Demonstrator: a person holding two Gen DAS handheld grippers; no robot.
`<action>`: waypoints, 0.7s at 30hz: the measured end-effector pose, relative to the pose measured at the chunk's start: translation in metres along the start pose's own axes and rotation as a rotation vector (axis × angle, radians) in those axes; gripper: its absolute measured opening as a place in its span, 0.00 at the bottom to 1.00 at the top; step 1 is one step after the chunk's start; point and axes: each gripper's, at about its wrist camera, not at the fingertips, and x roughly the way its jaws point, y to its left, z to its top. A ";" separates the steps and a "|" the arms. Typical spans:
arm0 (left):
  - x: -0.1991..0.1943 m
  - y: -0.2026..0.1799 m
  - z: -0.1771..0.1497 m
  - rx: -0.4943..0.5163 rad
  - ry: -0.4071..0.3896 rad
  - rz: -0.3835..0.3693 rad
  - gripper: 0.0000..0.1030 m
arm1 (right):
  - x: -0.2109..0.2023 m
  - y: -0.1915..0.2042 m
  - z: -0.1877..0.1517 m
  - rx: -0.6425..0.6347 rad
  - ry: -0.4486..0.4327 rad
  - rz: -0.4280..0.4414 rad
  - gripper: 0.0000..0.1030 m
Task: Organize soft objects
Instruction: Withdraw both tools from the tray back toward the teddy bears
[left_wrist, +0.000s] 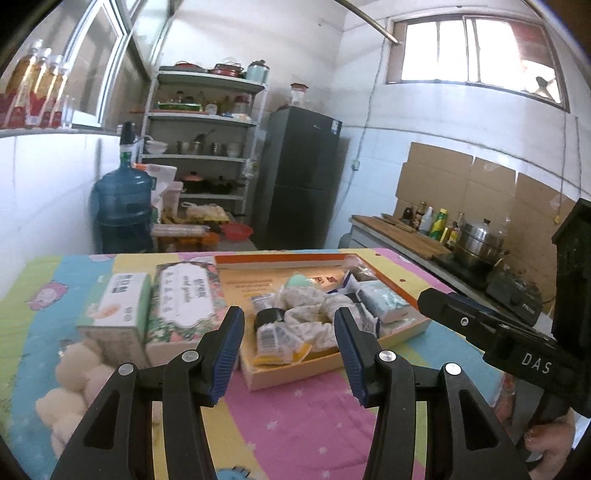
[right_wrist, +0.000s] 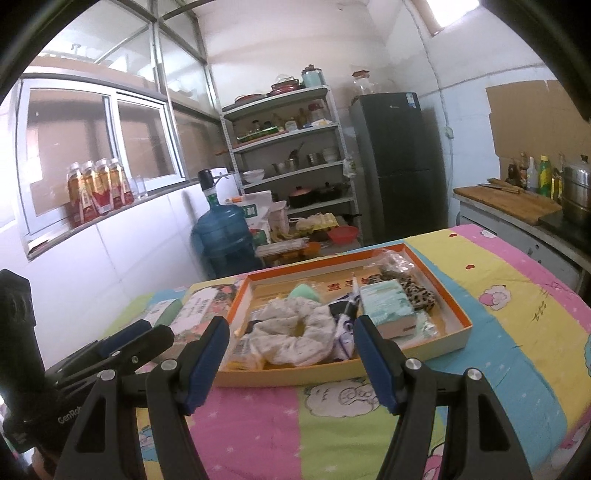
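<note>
Presently both grippers hover above the colourful patterned tablecloth (right_wrist: 517, 295), pointed toward the shallow orange-rimmed box (right_wrist: 436, 291) at roughly 12 o'clock from each camera. The left gripper (left_wrist: 290, 347) is level, its blue-padded fingers (left_wrist: 229, 350) spread wide with nothing between them. The right gripper (right_wrist: 291, 354) is likewise level and spread apart, empty, its pads framing the near edge of the box. In the left wrist view the right gripper (left_wrist: 480, 325) enters from 3 o'clock; in the right wrist view the left gripper (right_wrist: 136, 343) sits at 9 o'clock, near the box's left side.

Inside the box, a cream floral scrunchie (right_wrist: 295, 332) lies as a puffy ring near the front wall. At its 11 o'clock rests a mint-green sponge (right_wrist: 303, 292). At its 3 o'clock sits a pale teal tissue pack (right_wrist: 386, 304), and beyond that, toward 1 o'clock, a leopard-print scrunchie (right_wrist: 417, 291) lies against the right wall. Small wrapped packets (left_wrist: 271, 332) crowd the front left corner.

Outside the box, at 9 o'clock, stand a floral tissue pack (left_wrist: 184, 302) and a green-and-white tissue pack (left_wrist: 116, 310), side by side. A fluffy cream plush (left_wrist: 74, 376) lies at 8 o'clock from them.
</note>
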 end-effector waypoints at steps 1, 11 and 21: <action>-0.006 0.000 -0.001 0.002 -0.004 0.011 0.51 | -0.001 0.002 -0.001 -0.003 -0.001 0.004 0.68; -0.052 0.017 -0.009 0.001 -0.041 0.084 0.51 | -0.015 0.040 -0.019 -0.044 -0.005 0.052 0.68; -0.086 0.034 -0.017 0.003 -0.053 0.179 0.51 | -0.024 0.070 -0.033 -0.080 0.001 0.096 0.68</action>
